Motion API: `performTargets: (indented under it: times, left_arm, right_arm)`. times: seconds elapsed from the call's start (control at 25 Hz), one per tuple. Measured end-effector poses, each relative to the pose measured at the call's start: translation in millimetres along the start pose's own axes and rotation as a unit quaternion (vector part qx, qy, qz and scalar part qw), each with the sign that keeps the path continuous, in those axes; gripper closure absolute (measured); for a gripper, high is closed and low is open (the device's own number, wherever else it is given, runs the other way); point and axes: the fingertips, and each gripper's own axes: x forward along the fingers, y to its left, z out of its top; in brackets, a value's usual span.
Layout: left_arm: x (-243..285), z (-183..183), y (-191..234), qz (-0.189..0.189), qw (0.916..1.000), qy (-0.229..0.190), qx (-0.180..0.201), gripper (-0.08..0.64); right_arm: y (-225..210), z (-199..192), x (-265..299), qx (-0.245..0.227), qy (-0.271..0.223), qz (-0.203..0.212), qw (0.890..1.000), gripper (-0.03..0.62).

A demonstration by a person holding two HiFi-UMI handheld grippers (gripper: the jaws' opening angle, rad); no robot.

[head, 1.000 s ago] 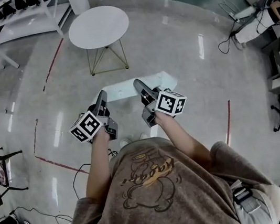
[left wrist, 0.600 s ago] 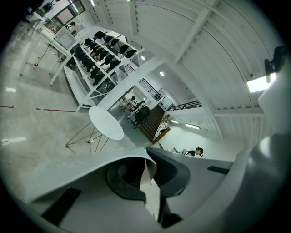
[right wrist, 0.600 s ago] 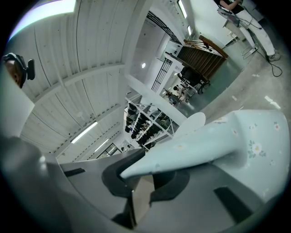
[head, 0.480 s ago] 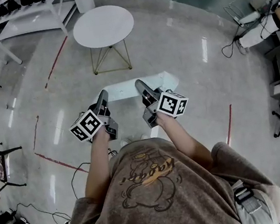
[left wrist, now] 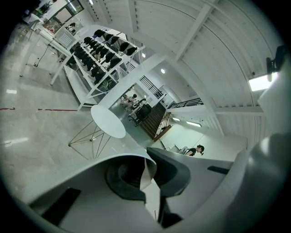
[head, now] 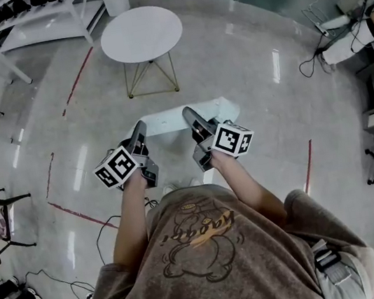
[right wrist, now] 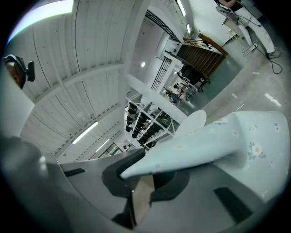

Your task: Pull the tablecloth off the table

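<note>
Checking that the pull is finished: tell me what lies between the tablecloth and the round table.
Nothing but bare, shiny floor. The head view shows the tablecloth held well clear of the table.

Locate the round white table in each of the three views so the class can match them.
Head view: table at top centre.
Left gripper view: table left of centre, above the jaws.
Right gripper view: table right of centre, peeking over the tablecloth.
Shared landmark: the white rack of dark items near it.
</note>
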Motion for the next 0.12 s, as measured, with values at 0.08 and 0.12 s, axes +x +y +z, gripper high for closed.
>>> performTargets:
  times: [0.08, 0.12]
  left_arm:
    - [1.3, -0.2, 1.3, -0.001, 1.0, 0.001, 0.002, 0.532]
    - [2.0, -0.2, 1.4, -0.003, 1.0, 0.001, 0.002, 0.532]
  right_arm:
    - [-1.7, -0.3, -0.1, 0.003, -0.002, 0.0, 1.0, 0.557]
    - [-2.8, -0.5, -0.2, 0.004, -0.003, 0.0, 1.0, 0.557]
